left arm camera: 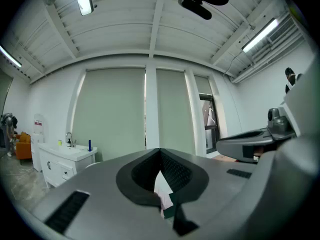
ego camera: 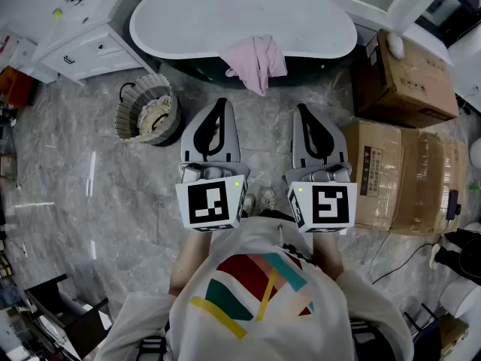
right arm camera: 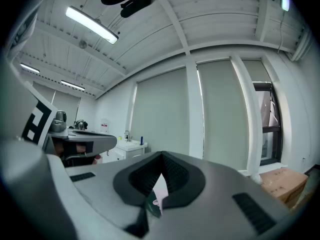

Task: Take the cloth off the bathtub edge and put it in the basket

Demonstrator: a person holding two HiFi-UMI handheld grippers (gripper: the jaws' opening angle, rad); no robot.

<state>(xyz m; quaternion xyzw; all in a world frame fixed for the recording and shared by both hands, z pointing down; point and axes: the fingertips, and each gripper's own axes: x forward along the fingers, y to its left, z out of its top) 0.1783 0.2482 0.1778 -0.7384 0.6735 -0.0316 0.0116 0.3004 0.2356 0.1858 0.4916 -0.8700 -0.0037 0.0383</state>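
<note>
Standing across the top of the head view is one white bathtub (ego camera: 240, 13), with three cardboard boxes (ego camera: 402, 77) at its right, one basket (ego camera: 146, 113) on the floor near its left end, and one pink cloth (ego camera: 255, 60) draped over its near edge. Two grippers point level toward it, the left gripper (ego camera: 219, 105) and right gripper (ego camera: 301, 111), each closed on nothing; the cloth hangs ahead, between their tips and apart from both
</note>
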